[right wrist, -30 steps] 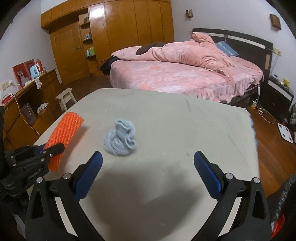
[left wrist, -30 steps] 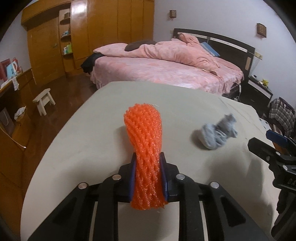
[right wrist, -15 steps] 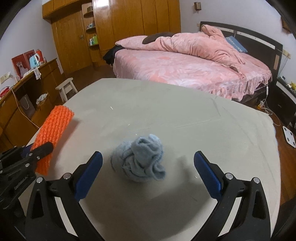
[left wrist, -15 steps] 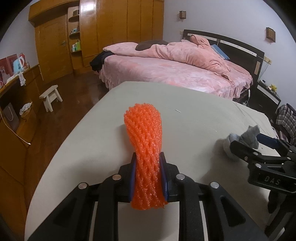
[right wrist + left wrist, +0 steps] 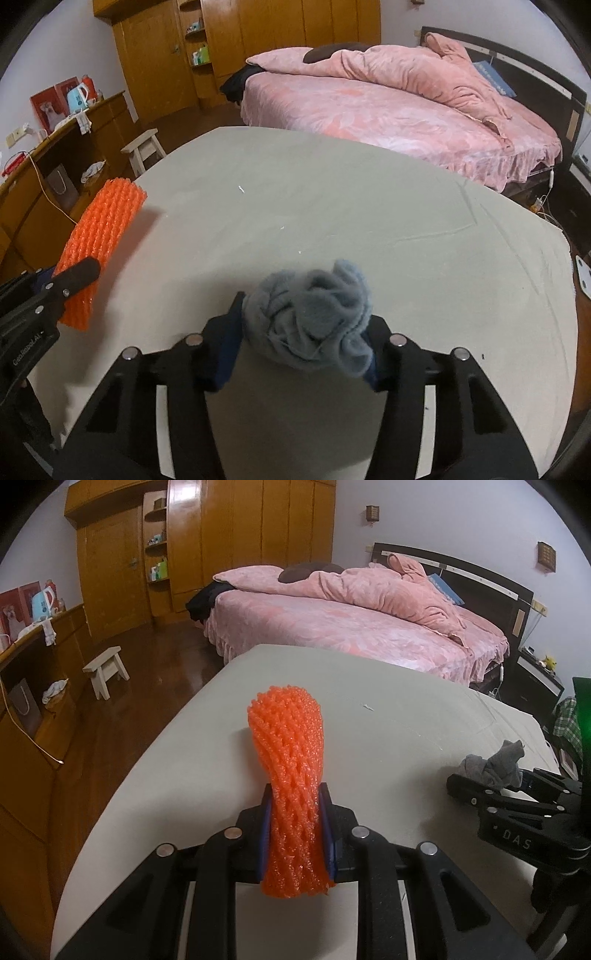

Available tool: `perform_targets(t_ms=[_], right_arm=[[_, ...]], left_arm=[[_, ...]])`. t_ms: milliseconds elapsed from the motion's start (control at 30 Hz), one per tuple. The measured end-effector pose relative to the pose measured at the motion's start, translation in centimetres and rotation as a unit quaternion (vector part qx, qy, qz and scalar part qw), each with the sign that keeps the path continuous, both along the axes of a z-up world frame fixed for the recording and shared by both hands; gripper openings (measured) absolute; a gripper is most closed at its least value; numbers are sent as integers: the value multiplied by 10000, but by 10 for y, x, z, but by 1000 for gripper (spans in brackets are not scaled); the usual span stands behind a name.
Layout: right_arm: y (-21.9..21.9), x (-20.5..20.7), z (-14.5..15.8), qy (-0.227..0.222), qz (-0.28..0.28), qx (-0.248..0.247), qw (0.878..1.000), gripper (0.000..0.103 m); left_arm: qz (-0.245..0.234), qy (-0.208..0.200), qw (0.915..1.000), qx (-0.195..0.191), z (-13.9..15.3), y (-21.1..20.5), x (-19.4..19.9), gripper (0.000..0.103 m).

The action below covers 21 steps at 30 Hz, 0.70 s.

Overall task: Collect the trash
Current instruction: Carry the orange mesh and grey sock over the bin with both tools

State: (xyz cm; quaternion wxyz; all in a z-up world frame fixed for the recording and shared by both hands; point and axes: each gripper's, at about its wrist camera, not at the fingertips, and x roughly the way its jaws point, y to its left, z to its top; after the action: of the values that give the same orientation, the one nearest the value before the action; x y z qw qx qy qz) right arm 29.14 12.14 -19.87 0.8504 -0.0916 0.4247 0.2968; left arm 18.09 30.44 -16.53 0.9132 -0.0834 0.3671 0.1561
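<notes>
While the left gripper (image 5: 294,834) is clamped on the orange foam net (image 5: 290,775), w/ its long axis running from the jaws toward 12 o'clock in the left wrist view, the right gripper (image 5: 303,339) has the grey cloth wad (image 5: 310,317) sitting directly between its jaws on the surface (image 5: 332,192). Those jaws have just been closing in; the blue pads look to be touching the wad on both sides, left pad at 9 o'clock of it, right pad half hidden behind it at 3, so I read it as gripped, tho how firmly I can't tell. Seen from the left wrist, the wad is at 3 o'clock, near the surface's right edge, well apart from the net. Right hand is plainly the one on it; left is busy. Wad is a lump w/ no clear long axis, so jaw angle matters little. Next prob a lift; soft cloth could slip or trail
</notes>
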Motion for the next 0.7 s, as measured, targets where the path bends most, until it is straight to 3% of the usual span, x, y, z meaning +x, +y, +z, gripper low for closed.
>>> perform_targets(t_ms=[700], right_arm=[[-48,-27,60,-420,-87,488,9979,48]], left_arm=[[-337,-303,9989,119,38,-41,-11,23]])
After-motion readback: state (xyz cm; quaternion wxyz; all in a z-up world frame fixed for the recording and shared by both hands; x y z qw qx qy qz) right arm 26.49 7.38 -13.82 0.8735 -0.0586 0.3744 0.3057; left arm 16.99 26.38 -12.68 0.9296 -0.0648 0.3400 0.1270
